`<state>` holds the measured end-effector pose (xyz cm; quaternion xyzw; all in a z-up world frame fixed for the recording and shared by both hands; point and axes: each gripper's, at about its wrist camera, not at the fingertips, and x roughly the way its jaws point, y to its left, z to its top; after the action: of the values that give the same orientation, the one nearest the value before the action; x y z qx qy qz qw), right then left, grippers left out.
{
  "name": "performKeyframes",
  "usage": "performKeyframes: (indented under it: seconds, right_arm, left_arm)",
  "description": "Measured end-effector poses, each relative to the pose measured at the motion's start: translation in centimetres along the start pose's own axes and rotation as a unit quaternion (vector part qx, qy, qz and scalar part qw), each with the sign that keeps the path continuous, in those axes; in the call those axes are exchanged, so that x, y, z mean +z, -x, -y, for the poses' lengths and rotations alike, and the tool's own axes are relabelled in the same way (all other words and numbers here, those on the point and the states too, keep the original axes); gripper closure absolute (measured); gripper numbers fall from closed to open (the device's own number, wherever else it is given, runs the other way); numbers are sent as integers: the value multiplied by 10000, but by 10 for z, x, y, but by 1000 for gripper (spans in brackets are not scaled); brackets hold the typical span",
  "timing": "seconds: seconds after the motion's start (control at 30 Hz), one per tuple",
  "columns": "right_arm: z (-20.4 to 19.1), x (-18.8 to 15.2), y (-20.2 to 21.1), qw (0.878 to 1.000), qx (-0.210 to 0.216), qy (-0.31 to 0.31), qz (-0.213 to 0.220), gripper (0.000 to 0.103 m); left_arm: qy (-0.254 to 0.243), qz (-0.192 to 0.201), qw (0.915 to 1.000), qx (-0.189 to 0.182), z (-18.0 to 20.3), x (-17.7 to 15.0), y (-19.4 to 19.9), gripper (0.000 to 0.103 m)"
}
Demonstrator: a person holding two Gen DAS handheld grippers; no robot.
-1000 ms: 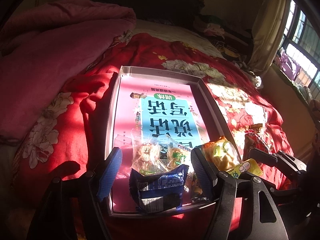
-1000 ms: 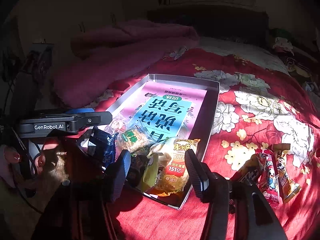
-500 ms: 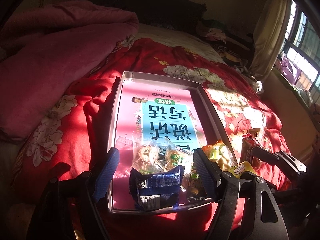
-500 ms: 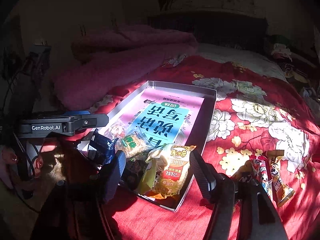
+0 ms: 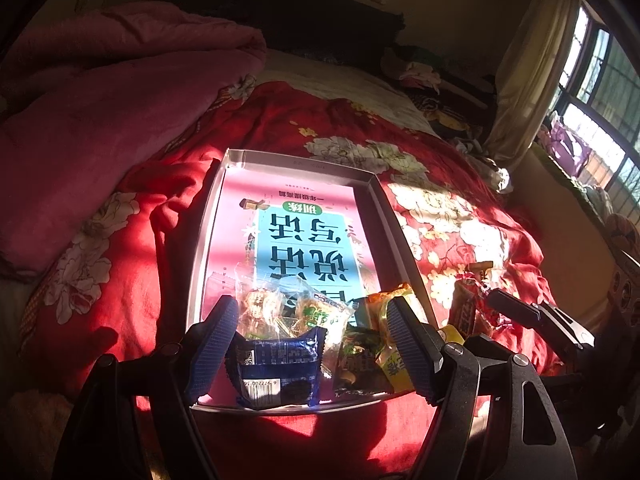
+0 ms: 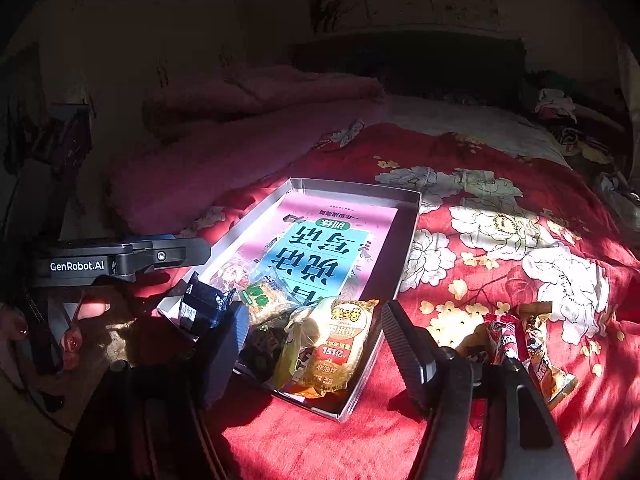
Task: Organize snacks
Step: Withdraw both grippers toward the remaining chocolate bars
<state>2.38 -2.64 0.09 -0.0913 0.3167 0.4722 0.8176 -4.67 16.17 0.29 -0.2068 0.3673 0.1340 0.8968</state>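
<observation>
1. Your left gripper (image 5: 316,344) hangs over the near end of the shallow box (image 5: 304,160), its fingers spread apart with nothing pressed between the pads.
2. Framed between those fingers lies the dark blue packet (image 5: 276,372), flat on the box floor; just beyond it sit two clear-wrapped biscuits (image 5: 296,312).
3. Your right gripper (image 6: 316,344) is opening its jaws, and the yellow rice-cracker bag (image 6: 332,352) lies between them in the box's near corner, untouched by either pad.
4. Outside that gripper's right finger, on the red floral quilt (image 6: 500,240), lie the red and orange snack bars (image 6: 520,340), apart from the box.
5. Past both grippers, the far half of the box shows only its pink and blue printed sheet (image 6: 320,248).
</observation>
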Motion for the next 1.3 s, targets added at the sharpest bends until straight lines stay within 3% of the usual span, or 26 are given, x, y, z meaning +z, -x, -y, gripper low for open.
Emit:
performKeyframes:
  seconds: [0.37, 0.87, 1.3]
  right_arm:
    - [10, 1, 20, 9996, -112, -62, 244, 29]
    - [23, 2, 44, 9982, -163, -306, 480, 27]
    - [38, 3, 69, 9950, -593, -467, 656, 27]
  left_arm:
    - [-189, -43, 9994, -301, 29, -5, 8, 25]
    - [-390, -146, 9989, -199, 53, -9, 16, 25]
    - [-523, -169, 9978, -366, 71, -10, 23, 25]
